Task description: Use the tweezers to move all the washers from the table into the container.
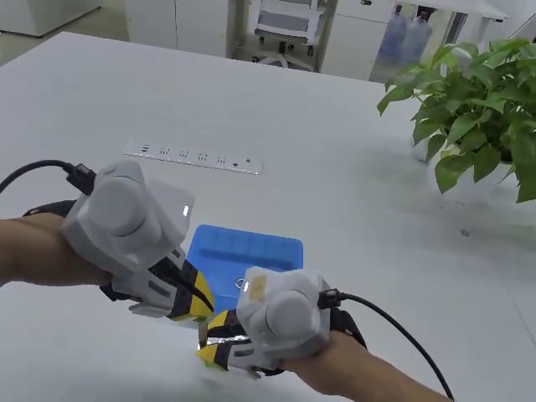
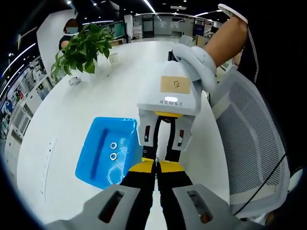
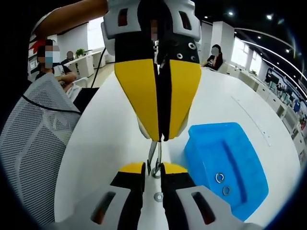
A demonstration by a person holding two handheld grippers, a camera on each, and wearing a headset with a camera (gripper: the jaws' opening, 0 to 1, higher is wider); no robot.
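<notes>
Washers (image 3: 156, 173): one lies on the table right at the tweezer tips, between the right gripper's jaws; a second washer (image 3: 158, 196) sits closer in, under that gripper; two more (image 3: 219, 178) rest inside the container.
Tweezers (image 3: 154, 155): pinched in the left gripper, tips pointing down at the washer.
Left gripper (image 2: 154, 165): clamped on the tweezers, nose to nose with the right gripper.
Right gripper (image 3: 154, 168): jaws a narrow gap apart, flanking the tweezer tips. I cannot tell whether they press them.
Container (image 1: 251, 247): blue, shallow – just beyond both grippers' tips.
Table (image 1: 335, 167): plain white; a power strip (image 1: 193, 157) lies well beyond the container, a potted plant (image 1: 477, 100) far off to the right.
Room: open office, ceiling lights, a mesh chair (image 2: 249, 143) behind the right gripper.
</notes>
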